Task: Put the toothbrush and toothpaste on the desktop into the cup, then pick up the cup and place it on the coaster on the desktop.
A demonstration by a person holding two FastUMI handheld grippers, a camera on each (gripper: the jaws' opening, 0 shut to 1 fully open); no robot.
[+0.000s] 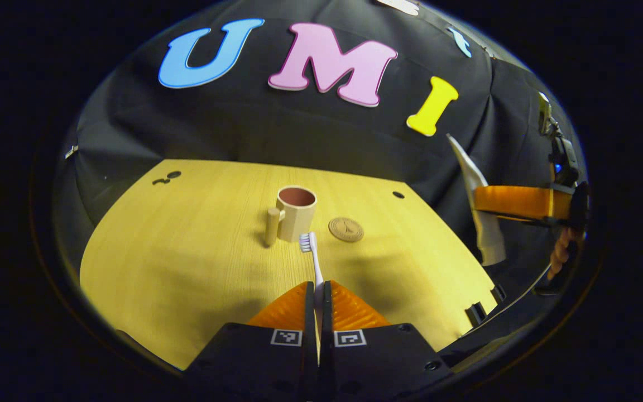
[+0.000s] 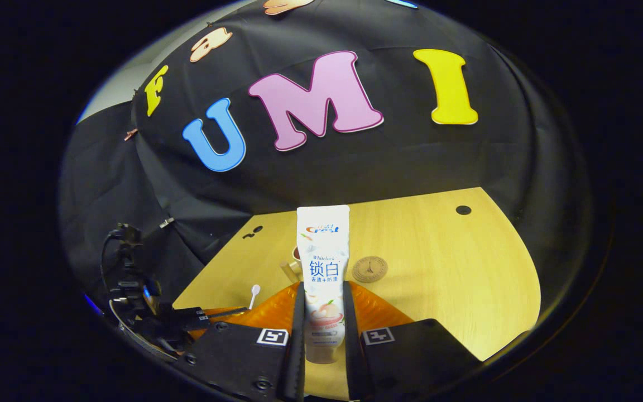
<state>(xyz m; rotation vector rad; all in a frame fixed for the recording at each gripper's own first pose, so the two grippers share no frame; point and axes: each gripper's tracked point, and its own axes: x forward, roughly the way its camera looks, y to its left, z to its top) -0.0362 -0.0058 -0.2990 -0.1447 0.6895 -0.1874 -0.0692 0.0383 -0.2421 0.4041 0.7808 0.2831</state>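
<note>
My left gripper [image 1: 318, 287] is shut on a white toothbrush [image 1: 311, 254] whose bristled head points toward the cup. The beige cup [image 1: 296, 212], with a wooden handle on its left, stands upright in the middle of the desktop. A round brown coaster [image 1: 346, 229] lies just right of it. My right gripper [image 2: 324, 298] is shut on a white toothpaste tube [image 2: 322, 262], held upright above the table; the tube hides most of the cup [image 2: 293, 262]. The coaster [image 2: 370, 268] lies right of the tube. In the left gripper view the right gripper [image 1: 483, 202] and the tube [image 1: 480, 212] hang at the far right.
The yellow wooden desktop [image 1: 187, 262] has small dark holes near its back corners [image 1: 398, 195]. The black cloth wall rises behind it. The left gripper with the toothbrush head [image 2: 254, 290] and a cabled mount [image 2: 132, 290] sit at the lower left of the right gripper view.
</note>
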